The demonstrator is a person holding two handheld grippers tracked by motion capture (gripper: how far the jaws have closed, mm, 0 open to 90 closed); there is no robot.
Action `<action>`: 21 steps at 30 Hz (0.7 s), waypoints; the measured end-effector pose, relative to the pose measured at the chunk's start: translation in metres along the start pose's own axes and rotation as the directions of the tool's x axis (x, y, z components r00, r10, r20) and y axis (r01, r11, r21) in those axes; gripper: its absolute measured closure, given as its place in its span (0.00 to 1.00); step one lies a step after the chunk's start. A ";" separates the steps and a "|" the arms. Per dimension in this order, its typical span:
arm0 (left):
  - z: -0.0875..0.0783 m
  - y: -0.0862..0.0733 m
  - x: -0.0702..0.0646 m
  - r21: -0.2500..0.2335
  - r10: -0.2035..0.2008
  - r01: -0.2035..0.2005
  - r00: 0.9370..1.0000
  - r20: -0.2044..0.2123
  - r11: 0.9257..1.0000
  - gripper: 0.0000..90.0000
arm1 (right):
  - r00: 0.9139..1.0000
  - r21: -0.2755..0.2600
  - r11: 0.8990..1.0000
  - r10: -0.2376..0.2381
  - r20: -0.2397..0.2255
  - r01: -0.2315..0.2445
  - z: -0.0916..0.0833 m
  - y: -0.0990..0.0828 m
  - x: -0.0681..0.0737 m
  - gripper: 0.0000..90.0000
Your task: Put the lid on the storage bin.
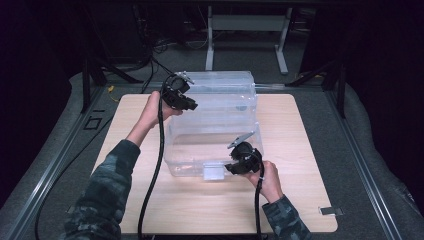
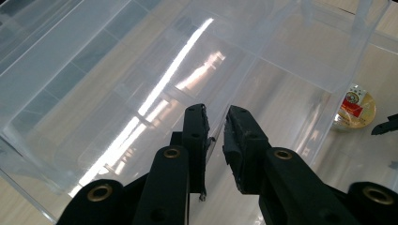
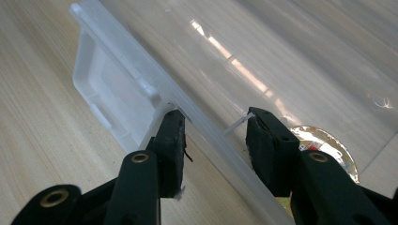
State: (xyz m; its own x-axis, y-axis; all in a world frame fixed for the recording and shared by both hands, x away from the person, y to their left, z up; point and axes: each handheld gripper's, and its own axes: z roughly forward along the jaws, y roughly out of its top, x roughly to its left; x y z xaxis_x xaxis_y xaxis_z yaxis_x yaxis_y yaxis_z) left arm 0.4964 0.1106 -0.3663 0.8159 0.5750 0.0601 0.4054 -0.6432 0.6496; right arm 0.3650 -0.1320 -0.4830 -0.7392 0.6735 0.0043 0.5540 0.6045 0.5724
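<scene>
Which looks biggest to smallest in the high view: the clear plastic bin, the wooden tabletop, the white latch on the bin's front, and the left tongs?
1. Wooden tabletop
2. Clear plastic bin
3. Left tongs
4. White latch, though it looks close to the left tongs, and those sit higher, nearer the camera, so that pair is unsure.

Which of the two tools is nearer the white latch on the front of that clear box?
Right. The right tool straddles the box's front rim right beside the white latch. The left tool is up at the far left side of the clear box, well away from it.
</scene>
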 end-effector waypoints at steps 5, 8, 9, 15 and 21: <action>-0.004 -0.002 -0.005 -0.002 0.010 -0.010 1.000 -0.007 1.000 0.87 | 1.000 0.003 1.000 0.003 0.002 -0.003 0.000 0.000 0.000 0.64; -0.006 -0.003 -0.008 -0.002 0.021 -0.021 1.000 -0.010 1.000 0.87 | 1.000 0.006 1.000 0.006 0.006 -0.006 0.000 0.001 0.000 0.64; -0.007 -0.004 -0.009 -0.001 0.026 -0.026 1.000 -0.014 1.000 0.87 | 1.000 0.006 1.000 0.006 0.007 -0.006 0.000 0.001 0.000 0.64; -0.010 -0.007 -0.012 -0.010 0.034 -0.035 0.999 -0.017 0.999 0.87 | 1.000 0.006 1.000 0.008 0.011 -0.008 0.001 0.002 -0.001 0.64; -0.013 -0.011 -0.016 -0.025 0.043 -0.044 0.999 -0.009 0.999 0.87 | 1.000 0.007 1.000 0.015 0.016 -0.015 0.002 0.004 -0.002 0.63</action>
State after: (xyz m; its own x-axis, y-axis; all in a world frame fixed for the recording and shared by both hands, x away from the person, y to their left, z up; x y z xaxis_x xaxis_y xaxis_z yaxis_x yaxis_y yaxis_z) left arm 0.4743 0.1149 -0.3645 0.8292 0.5509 0.0949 0.3588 -0.6546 0.6654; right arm 0.3693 -0.1297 -0.4823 -0.7247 0.6891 -0.0007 0.5676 0.5974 0.5665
